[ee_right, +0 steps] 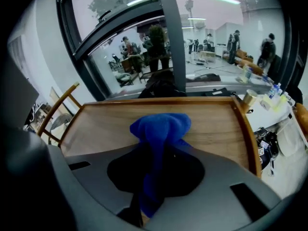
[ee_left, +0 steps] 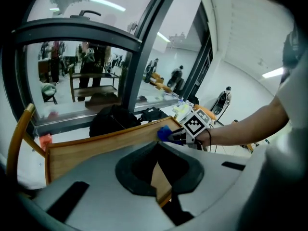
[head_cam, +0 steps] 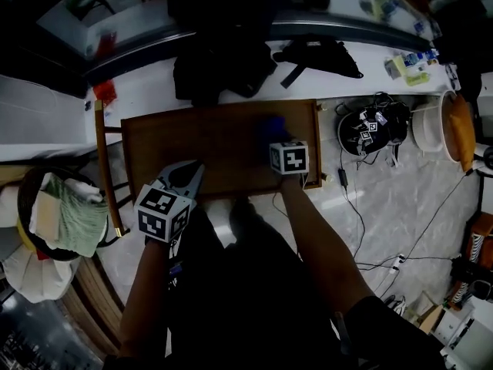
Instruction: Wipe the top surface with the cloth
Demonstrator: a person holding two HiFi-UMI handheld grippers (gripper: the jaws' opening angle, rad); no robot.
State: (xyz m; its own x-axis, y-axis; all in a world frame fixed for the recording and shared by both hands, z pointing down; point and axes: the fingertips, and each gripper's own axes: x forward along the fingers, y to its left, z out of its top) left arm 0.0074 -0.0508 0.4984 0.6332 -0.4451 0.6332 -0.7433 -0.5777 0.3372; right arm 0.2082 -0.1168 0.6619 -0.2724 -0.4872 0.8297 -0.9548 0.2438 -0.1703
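Observation:
A wooden table top (head_cam: 216, 141) with a low raised rim lies below me. My right gripper (head_cam: 279, 139) is shut on a blue cloth (head_cam: 271, 126), which bunches out ahead of its jaws onto the wood right of centre. In the right gripper view the blue cloth (ee_right: 161, 129) hangs between the jaws of the right gripper (ee_right: 154, 153) over the table top (ee_right: 106, 124). My left gripper (head_cam: 192, 172) hovers at the table's near edge on the left. Its jaws look closed with nothing in them. The left gripper view shows the left gripper (ee_left: 158, 165), the blue cloth (ee_left: 164, 133) and the table top (ee_left: 96, 148).
Black bags (head_cam: 219, 52) lie on the white sill beyond the table, under a dark window frame. A wooden chair (head_cam: 108, 168) and a basket of cloths (head_cam: 62, 214) stand at the left. A helmet (head_cam: 370, 129), a white bucket (head_cam: 435, 122) and cables sit on the floor to the right.

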